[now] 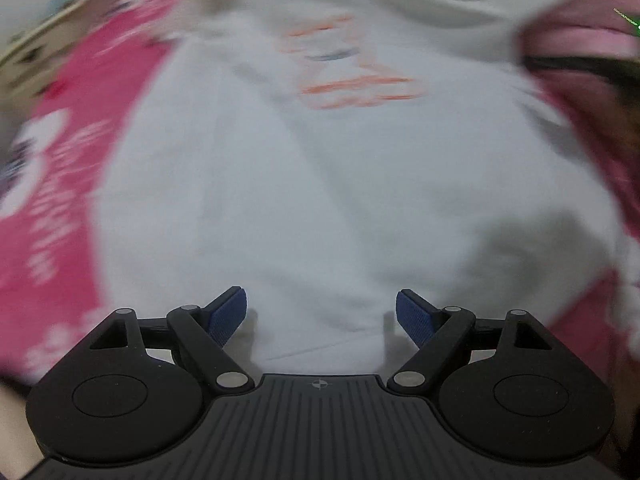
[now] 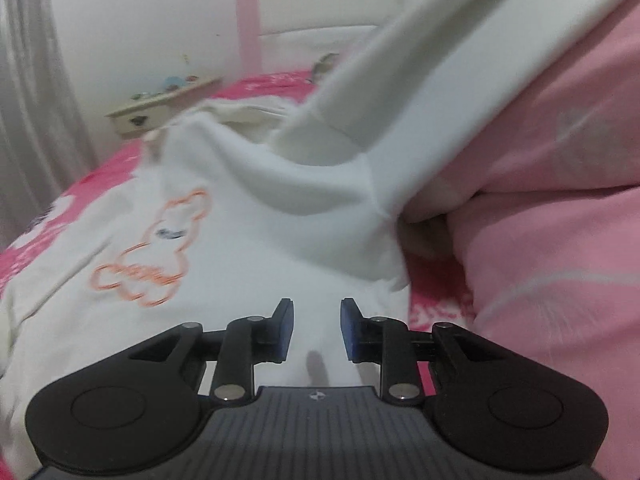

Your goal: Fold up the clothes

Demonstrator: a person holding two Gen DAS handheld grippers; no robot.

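Where both grippers hover parted — white sweatshirt (image 1: 304,184) spread beneath.

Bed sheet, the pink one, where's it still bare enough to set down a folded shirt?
Little is free. A strip of pink sheet shows left of the white shirt, toward the small shelf. The right side is crowded: the pink duvet is bunched against the shirt, its sleeve draped upward.

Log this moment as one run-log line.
left gripper: open, empty | right gripper: open, empty | white sweatshirt: spread on pink bedsheet, unfolded, sleeve lifted
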